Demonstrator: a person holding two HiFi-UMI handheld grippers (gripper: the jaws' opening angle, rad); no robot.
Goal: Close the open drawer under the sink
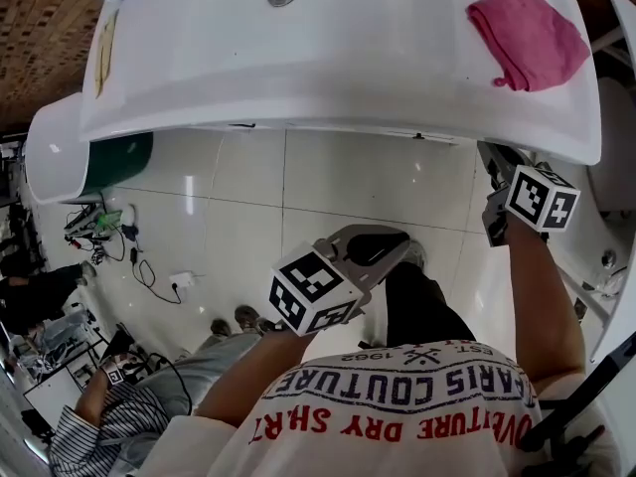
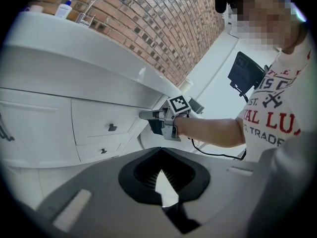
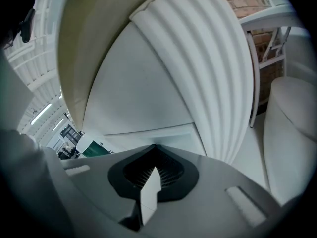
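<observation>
The left gripper (image 1: pixel 400 246) and right gripper (image 2: pixel 146 115) are held closed, empty; the drawer (image 2: pixel 94 124), at nine o'clock of the right gripper, should be pushed squarely until flush

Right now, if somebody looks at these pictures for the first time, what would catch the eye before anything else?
The pink cloth stands out most, lying at the right end of the white sink counter. Next come the black-and-white marker cubes on the two grippers. The left gripper hangs over the tiled floor in the middle, and the right gripper reaches under the counter's right edge.
</observation>
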